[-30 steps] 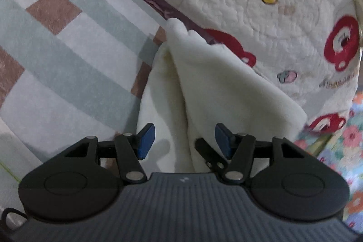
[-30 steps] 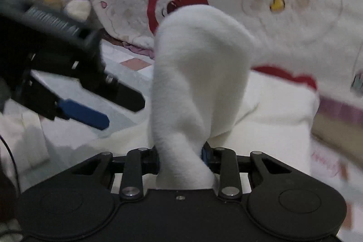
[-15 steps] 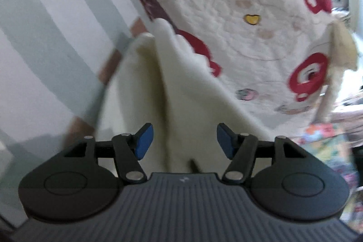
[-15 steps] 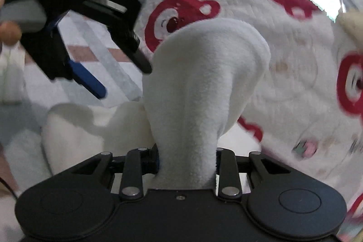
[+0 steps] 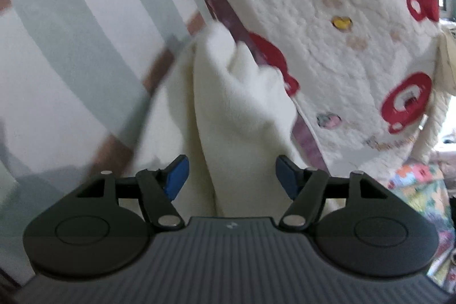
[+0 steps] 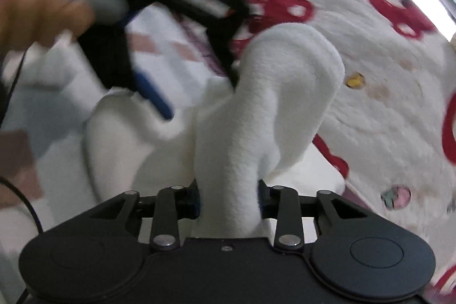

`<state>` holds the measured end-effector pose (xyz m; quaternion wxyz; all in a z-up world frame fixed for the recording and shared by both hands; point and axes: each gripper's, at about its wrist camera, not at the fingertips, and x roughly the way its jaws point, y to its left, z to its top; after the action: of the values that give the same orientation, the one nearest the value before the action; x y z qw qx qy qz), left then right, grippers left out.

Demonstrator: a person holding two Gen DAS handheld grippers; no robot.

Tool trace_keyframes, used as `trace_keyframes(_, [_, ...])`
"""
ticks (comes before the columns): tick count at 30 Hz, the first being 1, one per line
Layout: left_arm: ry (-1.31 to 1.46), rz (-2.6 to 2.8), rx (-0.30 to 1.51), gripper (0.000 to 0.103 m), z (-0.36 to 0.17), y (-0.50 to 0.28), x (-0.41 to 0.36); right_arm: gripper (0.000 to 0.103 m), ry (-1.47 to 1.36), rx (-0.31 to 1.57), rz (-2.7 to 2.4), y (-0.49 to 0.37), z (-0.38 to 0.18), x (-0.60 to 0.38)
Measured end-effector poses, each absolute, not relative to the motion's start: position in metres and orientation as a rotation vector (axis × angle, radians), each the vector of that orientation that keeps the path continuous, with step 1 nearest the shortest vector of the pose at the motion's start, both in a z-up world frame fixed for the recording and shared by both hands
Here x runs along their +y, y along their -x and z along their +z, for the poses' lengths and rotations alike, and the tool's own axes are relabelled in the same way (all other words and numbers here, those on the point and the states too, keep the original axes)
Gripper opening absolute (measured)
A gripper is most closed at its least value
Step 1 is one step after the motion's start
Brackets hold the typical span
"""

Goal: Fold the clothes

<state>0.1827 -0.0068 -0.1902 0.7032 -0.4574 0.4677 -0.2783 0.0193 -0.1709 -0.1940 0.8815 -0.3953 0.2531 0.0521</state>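
Cream fleece garment (image 5: 236, 116) lies on a checked bedsheet (image 5: 57, 53) beside a red-bear quilt (image 5: 342, 53), one bunched fold pinched tight in the right gripper (image 6: 229, 202), while the left gripper (image 5: 230, 175) hovers above it with jaws wide apart, holding nothing.

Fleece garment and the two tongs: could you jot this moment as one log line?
right tongs: shut on white fleece garment | left tongs: open over it | backdrop: bear-print quilt
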Motion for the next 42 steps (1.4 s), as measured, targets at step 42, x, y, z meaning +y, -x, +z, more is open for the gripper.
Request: trace_keyframes(42, [0.679, -0.677, 1.056, 0.069, -0.167, -0.180, -0.028, 0.035, 0.059, 0.689, 0.608, -0.045, -0.164, -0.236])
